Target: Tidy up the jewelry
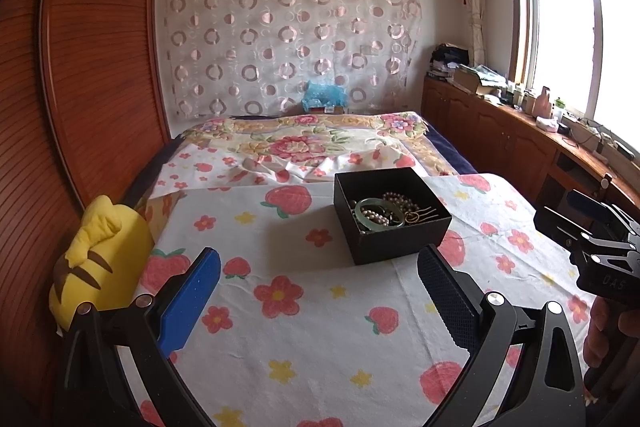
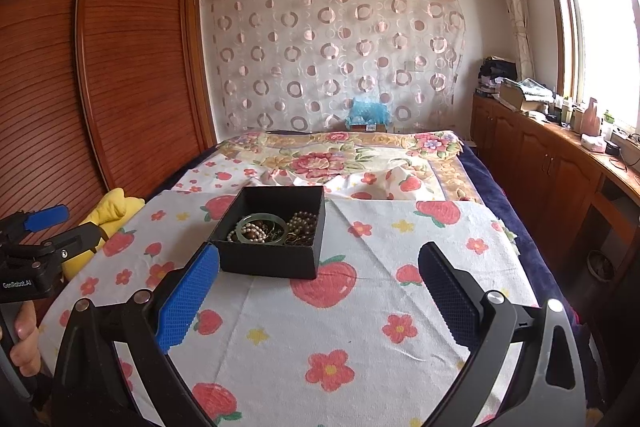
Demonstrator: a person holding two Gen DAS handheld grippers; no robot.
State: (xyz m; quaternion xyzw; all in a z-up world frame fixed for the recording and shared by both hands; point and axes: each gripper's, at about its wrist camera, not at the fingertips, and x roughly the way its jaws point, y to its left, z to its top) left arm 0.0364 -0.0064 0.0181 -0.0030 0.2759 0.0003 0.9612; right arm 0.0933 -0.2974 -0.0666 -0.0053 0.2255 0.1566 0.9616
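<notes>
One black box (image 1: pixel 392 217), square-cornered and lidless, sits on a white cloth (image 1: pixel 312 327) printed with strawberries and flowers. Inside lies a tangle of jewelry: one pale green bangle (image 1: pixel 378 213), a strand of pale pearls (image 2: pixel 246 231), dark brown beads (image 2: pixel 304 221) and a thin gold piece (image 1: pixel 416 215); a full count cannot be made out.

Two grippers hover over the near cloth. The left gripper (image 1: pixel 318 285) has its fingers spread wide and holds nothing, the box just beyond them. The right gripper (image 2: pixel 318 285) is equally wide and empty, its blue textured pad (image 2: pixel 188 301) overlapping the box's near left corner in view.

One yellow plush toy (image 1: pixel 100 259) rests at the cloth's left edge beside a ribbed wooden wardrobe (image 1: pixel 88 59). Far behind lies a floral blanket (image 1: pixel 312 139).
</notes>
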